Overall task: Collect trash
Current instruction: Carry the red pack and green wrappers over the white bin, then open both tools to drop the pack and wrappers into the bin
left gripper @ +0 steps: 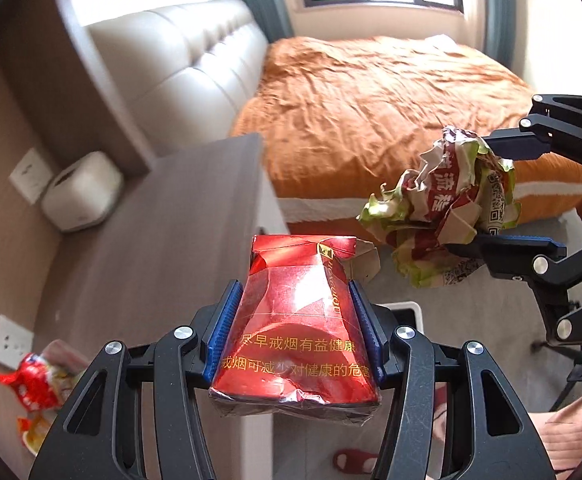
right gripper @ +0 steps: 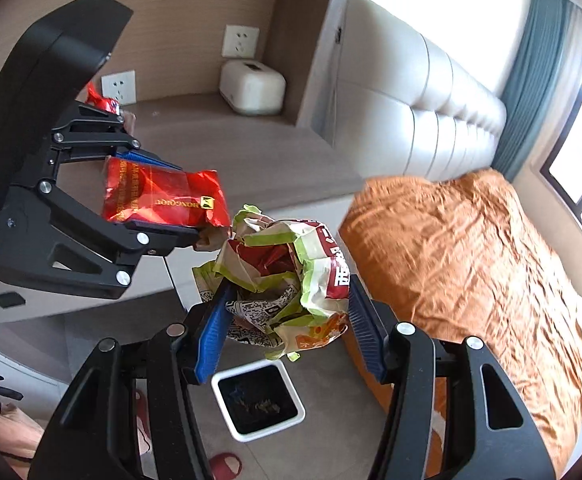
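In the left wrist view, the left gripper (left gripper: pixel 297 330) is closed on a red cigarette pack (left gripper: pixel 295 336). Its blue pads (left gripper: pixel 223 328) press the two sides of the pack, which is crumpled and stands upright between them at the 6 o'clock part of the picture. At 3 o'clock the right gripper (left gripper: pixel 487 192) comes in from the edge and holds a crumpled paper wrapper (left gripper: pixel 443 208), white with green and red print, between its upper and lower finger. Behind both, a bed (left gripper: pixel 391 100) with an orange cover fills the 12 to 2 o'clock part. A grey table (left gripper: pixel 163 224) lies at 9 o'clock, with a white box (left gripper: pixel 81 192) on its far corner and some red snack bags (left gripper: pixel 35 384) at 8 o'clock. Just right of the pack, a corner of a white bin (left gripper: pixel 409 312) shows on the floor.

In the right wrist view, the right gripper (right gripper: pixel 287 312) is about half open and clamped on the paper wrapper (right gripper: pixel 287 276), which bulges above the pads near the centre. At 9 o'clock the left gripper (right gripper: pixel 163 196) holds the cigarette pack (right gripper: pixel 163 198) lying sideways; its end is just beside the wrapper. Below the wrapper, at 6 o'clock, the white bin (right gripper: pixel 227 380) stands open on the floor, with a dark inside and some small scraps in it. The table (right gripper: pixel 227 144) is at 11 o'clock, and the bed (right gripper: pixel 471 260) is at 3 o'clock.
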The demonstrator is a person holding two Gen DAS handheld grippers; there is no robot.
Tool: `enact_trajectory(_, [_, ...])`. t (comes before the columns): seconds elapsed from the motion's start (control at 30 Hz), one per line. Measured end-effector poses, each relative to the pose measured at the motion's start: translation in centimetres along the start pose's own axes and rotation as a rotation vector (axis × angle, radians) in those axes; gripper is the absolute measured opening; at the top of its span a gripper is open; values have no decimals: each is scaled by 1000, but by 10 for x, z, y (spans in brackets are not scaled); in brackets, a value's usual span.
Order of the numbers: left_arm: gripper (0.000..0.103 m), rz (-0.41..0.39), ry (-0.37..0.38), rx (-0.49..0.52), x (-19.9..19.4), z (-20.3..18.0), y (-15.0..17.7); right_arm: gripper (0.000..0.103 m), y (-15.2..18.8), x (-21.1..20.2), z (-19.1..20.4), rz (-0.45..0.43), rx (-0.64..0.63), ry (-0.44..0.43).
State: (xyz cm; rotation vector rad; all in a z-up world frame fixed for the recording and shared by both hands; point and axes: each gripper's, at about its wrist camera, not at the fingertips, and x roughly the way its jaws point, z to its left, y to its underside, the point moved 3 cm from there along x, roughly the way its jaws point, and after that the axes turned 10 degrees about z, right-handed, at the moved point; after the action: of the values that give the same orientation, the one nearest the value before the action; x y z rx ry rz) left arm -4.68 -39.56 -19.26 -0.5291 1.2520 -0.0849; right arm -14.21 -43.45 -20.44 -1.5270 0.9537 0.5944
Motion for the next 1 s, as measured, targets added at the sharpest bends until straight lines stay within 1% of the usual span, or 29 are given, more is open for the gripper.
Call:
enact_trajectory(0.07, [53, 14, 14, 23, 12, -13, -2, 57, 14, 10, -5, 30, 10, -9])
enact_trajectory(0.2, [53, 68, 41, 74, 49, -38, -1, 57, 40, 41, -14, 98, 22, -28])
enact_trajectory(0.37, [53, 132, 91, 117, 103, -68, 9, 57, 83, 96, -17, 198, 25, -62])
enact_trajectory(0.5, [53, 181, 150, 181, 165, -93, 27, 57, 121, 153, -10, 278, 13, -109])
enact_trajectory(0.53, [53, 190, 175, 204, 182, -100, 33, 57, 135, 176, -5, 305, -6, -125])
enact_trajectory(0.57, [53, 194, 197, 224, 197, -105, 38, 57, 141, 188, -3, 318, -19, -131])
enact_trajectory(0.6, [53, 202, 226, 257, 221, -114, 47, 57, 154, 209, 2, 341, -41, -145])
enact_trajectory(0.7, [53, 222, 265, 335, 268, -131, 65, 57, 182, 255, 10, 393, -78, -176])
enact_trajectory(0.73, [53, 232, 280, 362, 288, -137, 73, 57, 198, 280, 15, 427, -108, -178])
enact_trajectory(0.8, [53, 259, 314, 381, 323, -147, 82, 57, 214, 309, 22, 462, -147, -177])
enact_trajectory(0.83, [53, 274, 327, 392, 342, -153, 86, 57, 228, 329, 27, 479, -171, -193])
enact_trajectory(0.9, [53, 299, 375, 393, 374, -162, 96, 57, 245, 354, 32, 502, -188, -219])
enact_trajectory(1.0, [53, 326, 412, 401, 419, -174, 111, 57, 262, 385, 33, 525, -199, -239])
